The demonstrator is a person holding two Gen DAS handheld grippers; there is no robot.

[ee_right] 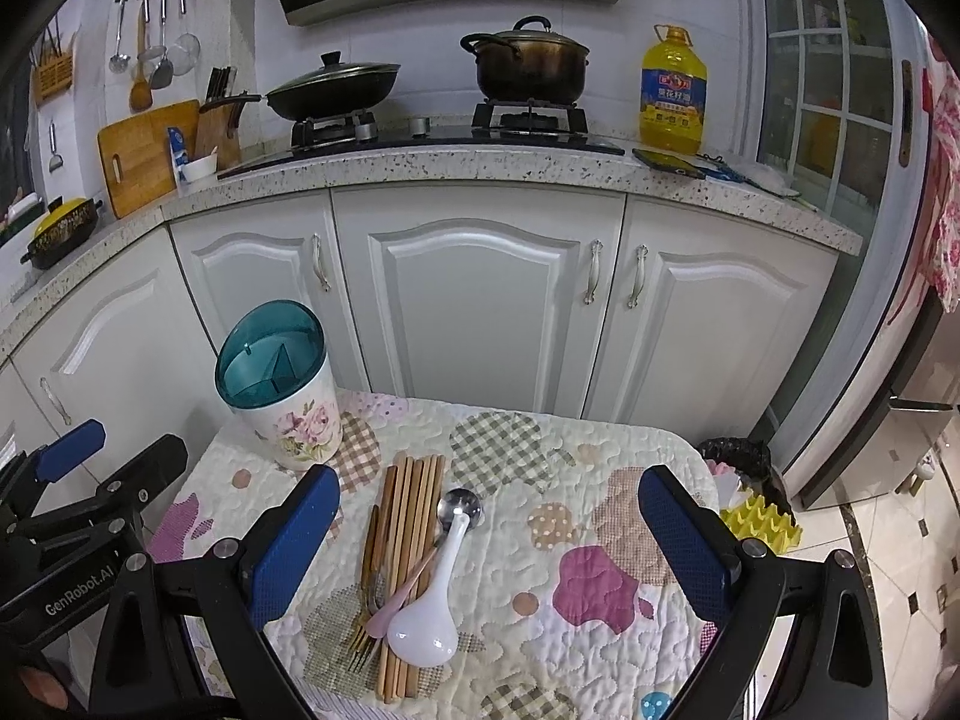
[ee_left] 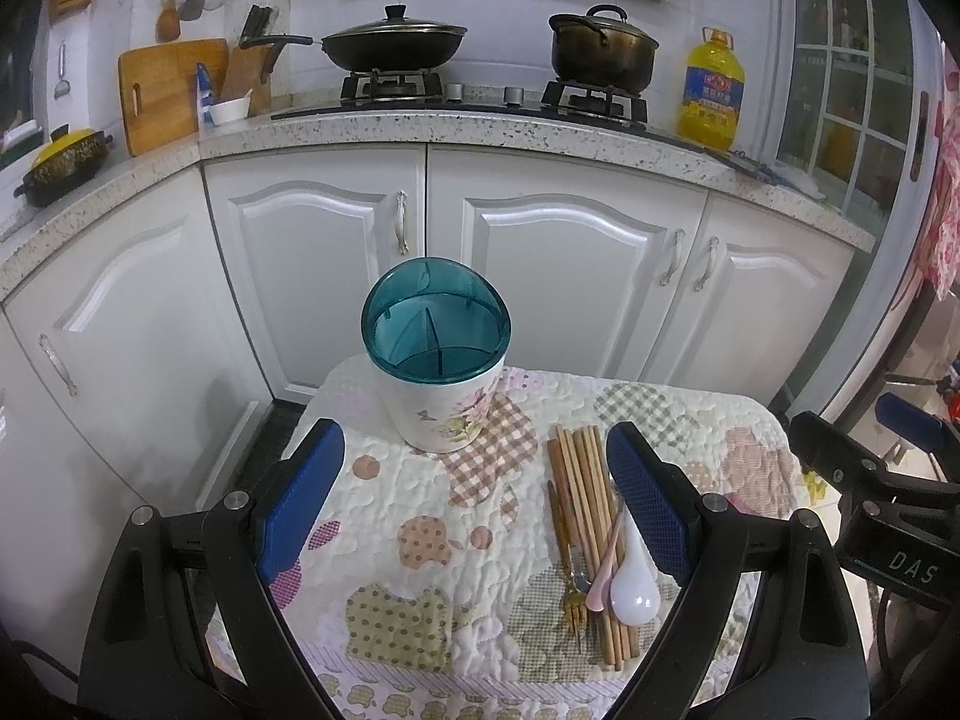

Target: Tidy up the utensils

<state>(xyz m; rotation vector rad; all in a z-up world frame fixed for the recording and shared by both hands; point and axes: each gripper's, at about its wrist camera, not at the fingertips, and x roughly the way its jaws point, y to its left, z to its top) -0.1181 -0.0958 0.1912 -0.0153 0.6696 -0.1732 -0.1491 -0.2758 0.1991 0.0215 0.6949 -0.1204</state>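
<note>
A white floral utensil holder [ee_left: 441,402] [ee_right: 294,420] with a teal divided top stands at the far left of the quilted table [ee_left: 420,540] [ee_right: 570,540]. To its right lies a pile: wooden chopsticks [ee_left: 585,480] [ee_right: 414,498], a white ladle-shaped spoon [ee_left: 635,582] [ee_right: 429,618], a pink spoon [ee_left: 600,576] [ee_right: 396,600], a gold fork [ee_left: 573,600] [ee_right: 360,642] and a metal spoon [ee_right: 461,507]. My left gripper [ee_left: 474,498] hovers open near the holder, its right finger over the pile. Open too, my right gripper [ee_right: 489,540] hangs over the pile and bare cloth.
White cabinets [ee_right: 480,300] and a speckled counter [ee_right: 480,162] stand behind the table, with a wok [ee_right: 330,87], a pot [ee_right: 528,66] and an oil bottle [ee_right: 672,96]. A yellow egg tray [ee_right: 759,525] and a black bag [ee_right: 735,456] sit off the table's right edge.
</note>
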